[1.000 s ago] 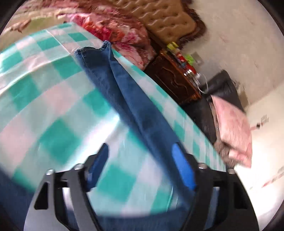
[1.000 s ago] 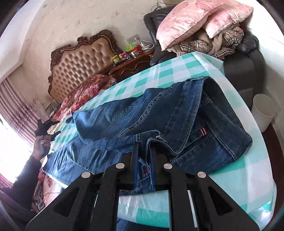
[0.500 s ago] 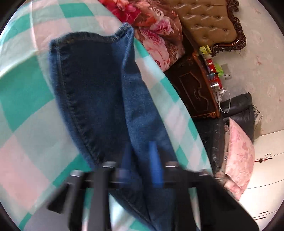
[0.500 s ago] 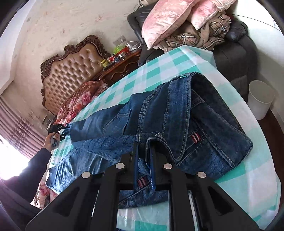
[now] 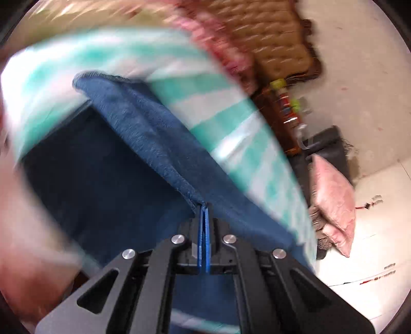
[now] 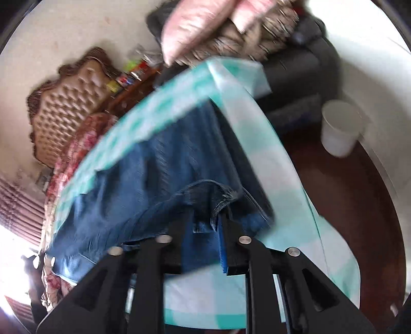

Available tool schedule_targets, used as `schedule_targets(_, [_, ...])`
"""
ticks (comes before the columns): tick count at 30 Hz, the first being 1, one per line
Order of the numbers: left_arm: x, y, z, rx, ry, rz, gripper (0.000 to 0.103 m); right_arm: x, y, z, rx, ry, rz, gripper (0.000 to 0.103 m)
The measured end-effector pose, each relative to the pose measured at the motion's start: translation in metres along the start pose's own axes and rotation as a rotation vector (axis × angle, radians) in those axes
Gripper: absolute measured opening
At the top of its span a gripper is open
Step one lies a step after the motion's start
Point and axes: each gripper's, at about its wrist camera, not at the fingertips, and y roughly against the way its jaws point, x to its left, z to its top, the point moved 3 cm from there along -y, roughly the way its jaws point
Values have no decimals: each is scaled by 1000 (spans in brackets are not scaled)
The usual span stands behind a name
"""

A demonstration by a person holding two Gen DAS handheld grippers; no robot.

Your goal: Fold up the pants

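Blue denim pants [image 5: 133, 159] lie on a teal and white checked tablecloth [image 5: 226, 120]. In the left wrist view my left gripper [image 5: 204, 208] is shut, its blue pads pinching the hem of a pant leg, which lifts off the cloth. In the right wrist view the pants [image 6: 159, 174] spread along the table, blurred. My right gripper [image 6: 205, 218] has its jaws apart, with the waistband fold lying between and over them; one blue pad [image 6: 222, 246] shows on the right.
A tufted brown headboard [image 6: 66, 102] and floral bedding [image 6: 74, 154] lie beyond the table. A dark armchair with pink pillows [image 6: 205, 23] stands at the far end. A white bin [image 6: 339, 128] sits on the dark floor right of the table edge.
My left gripper closed on the pant-leg hem and lifted it. My right gripper, shut on the waistband before, now has its jaws apart and has swung; both views blur with motion.
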Motion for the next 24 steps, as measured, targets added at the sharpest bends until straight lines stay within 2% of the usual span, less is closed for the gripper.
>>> schedule_targets(1, [27,-6,-15,25,65,-14,1,-4,-1,-3,1,-24,6,34])
schedule_targets(2, [38,-9,-22,28,87,-21,1,-8,0,-7,-7,-58,24,36])
schedule_targets(3, [45,-11,-29,22,95,-32,1,-12,3,-11,-17,-104,47,39])
schedule_targets(4, [49,-9,-33,12,95,-45,1,-14,7,-14,-21,-134,56,50])
schedule_targets(5, [50,-7,-36,-2,92,-62,1,-18,12,-17,-29,-174,55,55])
schedule_targets(7, [49,-6,-36,-11,91,-83,4,-21,17,-28,-35,-246,71,56])
schedule_targets(10, [50,-8,-37,-4,88,-91,16,-24,23,-42,-53,-334,128,56])
schedule_targets(11, [50,-9,-37,-4,87,-94,19,-22,23,-44,-58,-339,134,56])
schedule_targets(13, [49,-13,-35,-6,88,-104,30,-12,22,-45,-56,-324,154,56])
schedule_targets(15, [49,-11,-33,-12,93,-116,34,-6,19,-39,-58,-309,152,56])
schedule_targets(21, [59,-5,-23,-57,158,-198,42,8,1,-23,-49,-287,135,56])
schedule_targets(24, [67,-7,-16,-67,195,-203,43,12,-7,-21,-45,-279,105,56])
